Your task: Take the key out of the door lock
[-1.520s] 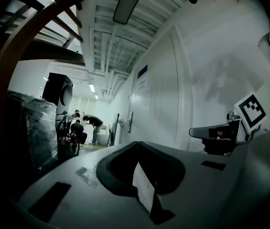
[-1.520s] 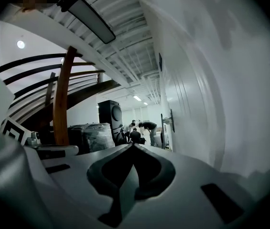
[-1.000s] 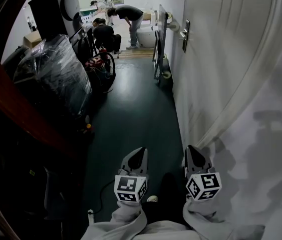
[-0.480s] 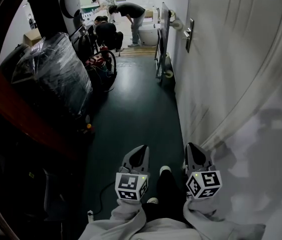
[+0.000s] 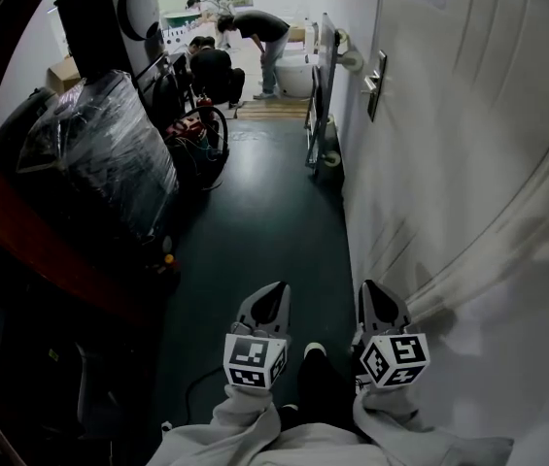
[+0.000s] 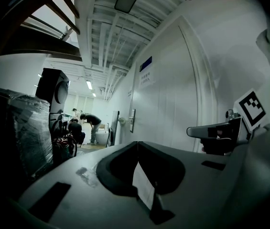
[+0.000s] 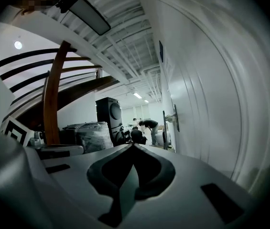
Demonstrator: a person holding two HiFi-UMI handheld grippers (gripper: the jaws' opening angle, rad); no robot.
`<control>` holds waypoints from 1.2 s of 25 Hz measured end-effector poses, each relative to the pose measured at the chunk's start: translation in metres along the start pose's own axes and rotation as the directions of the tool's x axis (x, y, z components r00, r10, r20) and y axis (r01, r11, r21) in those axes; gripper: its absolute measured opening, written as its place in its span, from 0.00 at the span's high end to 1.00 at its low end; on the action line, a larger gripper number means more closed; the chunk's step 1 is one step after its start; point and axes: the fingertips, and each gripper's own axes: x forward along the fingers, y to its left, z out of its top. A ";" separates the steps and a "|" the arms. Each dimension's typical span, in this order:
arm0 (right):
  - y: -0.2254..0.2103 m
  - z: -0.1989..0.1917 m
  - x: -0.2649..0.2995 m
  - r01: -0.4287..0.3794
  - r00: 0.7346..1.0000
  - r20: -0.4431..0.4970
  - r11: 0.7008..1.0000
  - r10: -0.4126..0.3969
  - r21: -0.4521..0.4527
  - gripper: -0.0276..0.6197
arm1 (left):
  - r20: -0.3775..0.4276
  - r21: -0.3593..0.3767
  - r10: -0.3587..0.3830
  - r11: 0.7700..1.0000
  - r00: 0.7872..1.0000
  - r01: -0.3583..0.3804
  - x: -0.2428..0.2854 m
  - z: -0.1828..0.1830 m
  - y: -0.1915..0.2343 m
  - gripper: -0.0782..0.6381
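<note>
A white door [image 5: 468,163] runs along the right side of the corridor. Its metal lock plate with a lever handle [image 5: 376,83] is far ahead of me, also small in the left gripper view [image 6: 132,119] and the right gripper view [image 7: 175,118]. No key can be made out at this distance. My left gripper [image 5: 274,293] and right gripper [image 5: 372,290] are held low, side by side, pointing down the corridor. Both have their jaws closed tip to tip with nothing between them [image 6: 137,143] [image 7: 134,146].
A plastic-wrapped stack [image 5: 109,153] and a tall black unit [image 5: 109,17] line the left side, with cables and gear [image 5: 201,124] beyond. A framed cart [image 5: 318,95] stands by the wall past the handle. People [image 5: 245,37] work at the far end. A brown stair rail [image 5: 21,221] curves at left.
The view has advanced a little along the corridor and the door handle sits slightly lower and closer in the head view. Both grippers stay shut and level.
</note>
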 end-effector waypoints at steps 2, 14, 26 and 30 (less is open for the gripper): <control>-0.009 0.008 0.019 -0.006 1.000 0.000 1.000 0.006 0.000 0.88 | 0.005 -0.005 0.005 1.000 1.000 -0.005 0.018 0.008 0.007 0.87; -0.069 0.044 0.120 -0.042 0.999 0.004 0.999 0.042 -0.004 0.88 | 0.018 0.010 0.035 0.999 0.999 -0.036 0.131 0.039 0.038 0.87; -0.097 0.052 0.183 -0.079 0.997 0.002 0.997 0.079 -0.004 0.88 | 0.009 0.015 0.046 0.999 0.999 -0.046 0.197 0.042 0.056 0.87; -0.109 0.055 0.199 -0.081 0.997 0.003 0.997 0.081 -0.005 0.88 | 0.016 0.016 0.041 0.999 0.999 -0.041 0.220 0.047 0.060 0.87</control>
